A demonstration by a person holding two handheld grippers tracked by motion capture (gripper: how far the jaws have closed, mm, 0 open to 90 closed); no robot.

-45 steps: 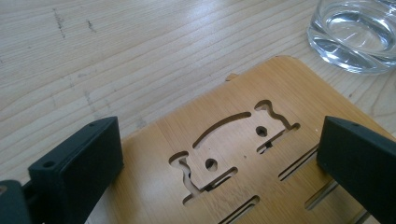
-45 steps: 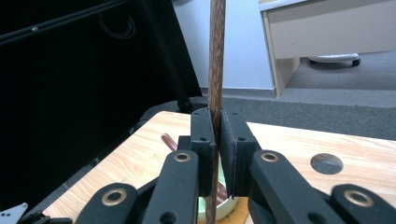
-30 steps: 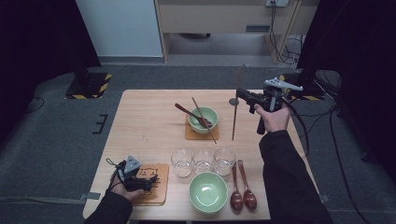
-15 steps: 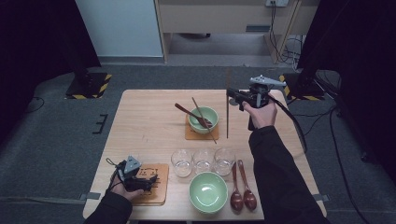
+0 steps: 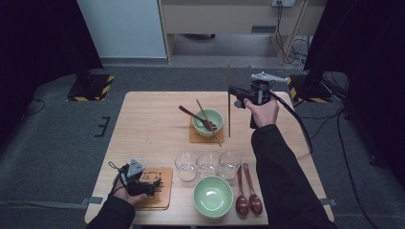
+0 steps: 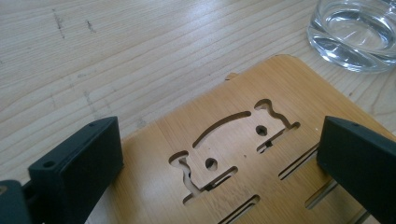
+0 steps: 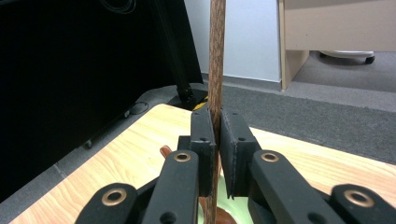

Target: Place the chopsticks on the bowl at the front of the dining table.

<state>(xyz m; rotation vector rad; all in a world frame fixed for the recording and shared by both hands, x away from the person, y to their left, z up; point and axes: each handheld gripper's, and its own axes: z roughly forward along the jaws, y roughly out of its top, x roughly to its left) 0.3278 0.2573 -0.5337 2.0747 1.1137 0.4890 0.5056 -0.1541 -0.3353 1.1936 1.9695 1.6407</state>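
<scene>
My right gripper (image 5: pixel 232 91) is clamped on 1 brown chopstick (image 5: pixel 229 112), which stands upright in the jaws, above the far right part of the table (image 5: pixel 143 124). In the right gripper view the chopstick (image 7: pixel 216 70) runs straight up between the 2 black jaws, pinched on both sides. Its lower end hangs just to the right of the small green bowl (image 5: pixel 208 121), which sits on a wooden coaster (image 5: pixel 195 139) on the far half of the table. That bowl holds a brown spoon (image 5: pixel 197 117) and a 2nd chopstick (image 5: pixel 208 123), both leaning out over the rim.

My left gripper (image 5: pixel 148 183) rests at the near left corner over a bamboo mat (image 5: pixel 160 200). In the left gripper view its jaws stand wide apart with nothing between them, over the mat's cut-out pattern (image 6: pixel 233 144).

Near the front edge stand 3 glasses (image 5: pixel 207 164) in a row, a larger green bowl (image 5: pixel 212 195) in front of them, and 2 brown spoons (image 5: pixel 248 200) to its right.
</scene>
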